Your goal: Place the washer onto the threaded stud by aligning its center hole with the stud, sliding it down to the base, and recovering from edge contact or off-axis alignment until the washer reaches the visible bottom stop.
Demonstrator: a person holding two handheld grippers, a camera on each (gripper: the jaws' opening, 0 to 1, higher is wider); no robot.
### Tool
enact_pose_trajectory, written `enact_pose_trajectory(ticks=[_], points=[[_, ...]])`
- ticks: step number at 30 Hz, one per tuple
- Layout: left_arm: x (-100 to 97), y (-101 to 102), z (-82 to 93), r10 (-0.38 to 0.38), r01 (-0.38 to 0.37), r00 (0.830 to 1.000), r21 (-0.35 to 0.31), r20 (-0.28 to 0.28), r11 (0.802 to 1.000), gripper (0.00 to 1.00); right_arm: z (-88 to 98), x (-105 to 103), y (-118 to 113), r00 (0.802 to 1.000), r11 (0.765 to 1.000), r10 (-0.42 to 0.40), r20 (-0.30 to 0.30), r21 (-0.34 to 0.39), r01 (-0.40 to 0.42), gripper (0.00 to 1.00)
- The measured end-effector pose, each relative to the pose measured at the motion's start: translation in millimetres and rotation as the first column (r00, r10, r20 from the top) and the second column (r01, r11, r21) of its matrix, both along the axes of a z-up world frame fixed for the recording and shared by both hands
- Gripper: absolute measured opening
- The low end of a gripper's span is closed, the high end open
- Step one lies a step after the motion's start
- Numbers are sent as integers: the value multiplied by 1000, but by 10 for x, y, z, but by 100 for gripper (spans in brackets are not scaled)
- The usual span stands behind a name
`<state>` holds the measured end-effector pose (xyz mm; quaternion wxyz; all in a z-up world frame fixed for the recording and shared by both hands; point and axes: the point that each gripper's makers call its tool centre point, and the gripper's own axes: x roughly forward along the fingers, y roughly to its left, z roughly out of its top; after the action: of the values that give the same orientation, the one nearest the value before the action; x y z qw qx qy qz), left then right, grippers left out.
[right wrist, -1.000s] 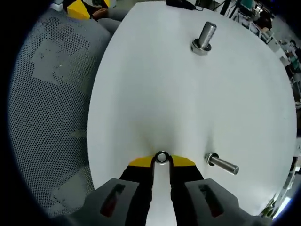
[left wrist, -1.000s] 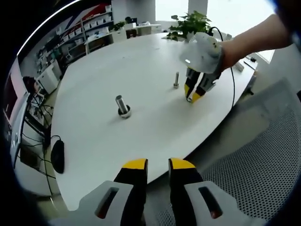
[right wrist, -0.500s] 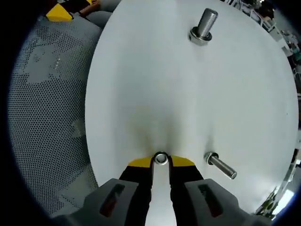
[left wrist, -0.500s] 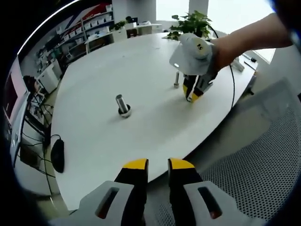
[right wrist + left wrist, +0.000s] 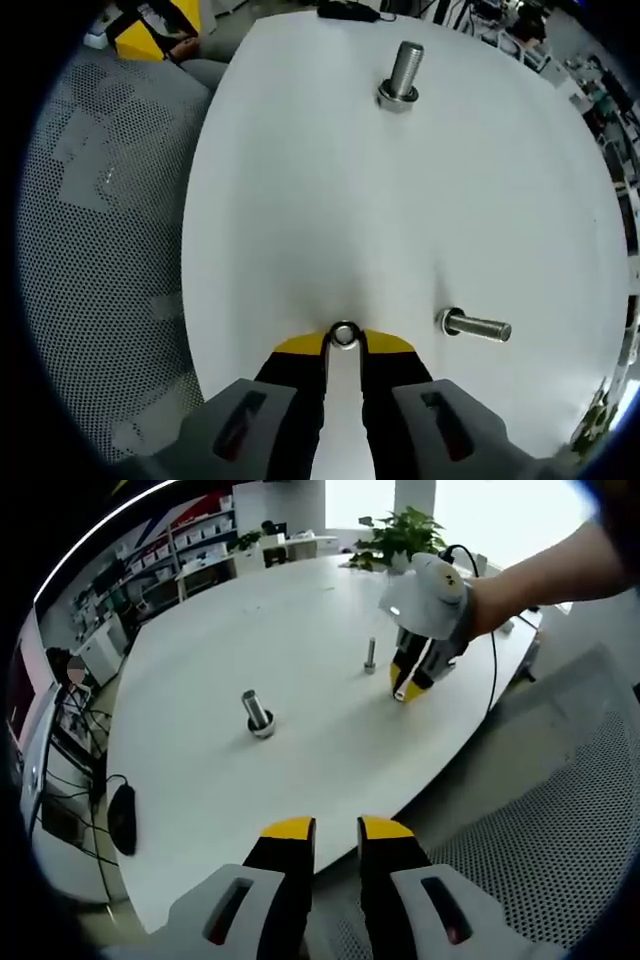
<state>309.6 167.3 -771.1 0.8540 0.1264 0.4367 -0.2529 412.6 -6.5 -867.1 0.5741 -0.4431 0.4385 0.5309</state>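
Note:
My right gripper (image 5: 344, 340) is shut on a small metal washer (image 5: 344, 334), pinched flat between its yellow tips just above the white table (image 5: 320, 200). A thin threaded stud (image 5: 475, 326) stands close to the right of the tips. A thicker stud (image 5: 402, 75) with a collar at its base stands further off. In the left gripper view the right gripper (image 5: 402, 692) hangs beside the thin stud (image 5: 370, 655), with the washer (image 5: 398, 694) at its tips. The thick stud (image 5: 257, 711) is to its left. My left gripper (image 5: 337, 832) hovers off the table's near edge, slightly open and holding nothing.
A grey mesh chair (image 5: 560, 820) sits beside the table's near edge, the same chair (image 5: 100, 250) filling the left of the right gripper view. A black mouse (image 5: 122, 818) lies near the table's left edge. A potted plant (image 5: 400, 535) stands at the far side.
The right gripper has tilted and shifted a little beside the thin stud, still holding the washer. The left gripper has stayed where it was.

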Motion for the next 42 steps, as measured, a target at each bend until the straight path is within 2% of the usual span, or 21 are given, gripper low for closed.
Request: enact_pose_trajectory(ticks=[4, 6, 7, 10, 15, 18, 23, 25, 32, 35, 42], points=[[-4, 9, -9, 10, -10, 1000, -5, -3, 1000, 15, -4, -14, -81, 999, 999, -38, -10, 11, 38, 14], [-1, 7, -20, 3, -3, 1000, 1, -7, 1000, 16, 43, -22, -82, 993, 992, -112, -43, 50, 114, 14], [0, 14, -18, 0, 0, 1000, 6, -5, 1000, 16, 71, 24, -69, 985, 983, -160, -59, 85, 165, 14], [52, 29, 70, 16, -16, 999, -12, 43, 1000, 15, 138, 115, -145, 982, 979, -178, -57, 92, 182, 14], [43, 42, 52, 26, -26, 999, -7, 30, 1000, 15, 294, 317, -236, 965, 957, -255, -57, 130, 261, 14], [71, 36, 101, 39, -37, 998, -28, 52, 999, 15, 381, 405, -270, 964, 953, -262, -47, 144, 267, 14], [76, 40, 77, 40, -39, 998, -24, 44, 999, 15, 543, 512, -263, 962, 945, -271, -30, 185, 271, 14], [78, 38, 93, 40, -39, 998, -23, 53, 999, 15, 617, 575, -237, 964, 941, -264, -7, 216, 259, 14], [79, 57, 70, 48, -47, 998, -16, 45, 999, 15, 758, 627, -114, 974, 945, -225, 19, 247, 213, 14], [73, 61, 64, 48, -48, 998, -13, 41, 999, 15, 793, 671, -44, 977, 946, -211, 32, 260, 196, 14], [69, 75, 60, 57, -57, 998, -11, 41, 998, 15, 718, 698, 16, 982, 956, -185, 32, 237, 172, 14]])
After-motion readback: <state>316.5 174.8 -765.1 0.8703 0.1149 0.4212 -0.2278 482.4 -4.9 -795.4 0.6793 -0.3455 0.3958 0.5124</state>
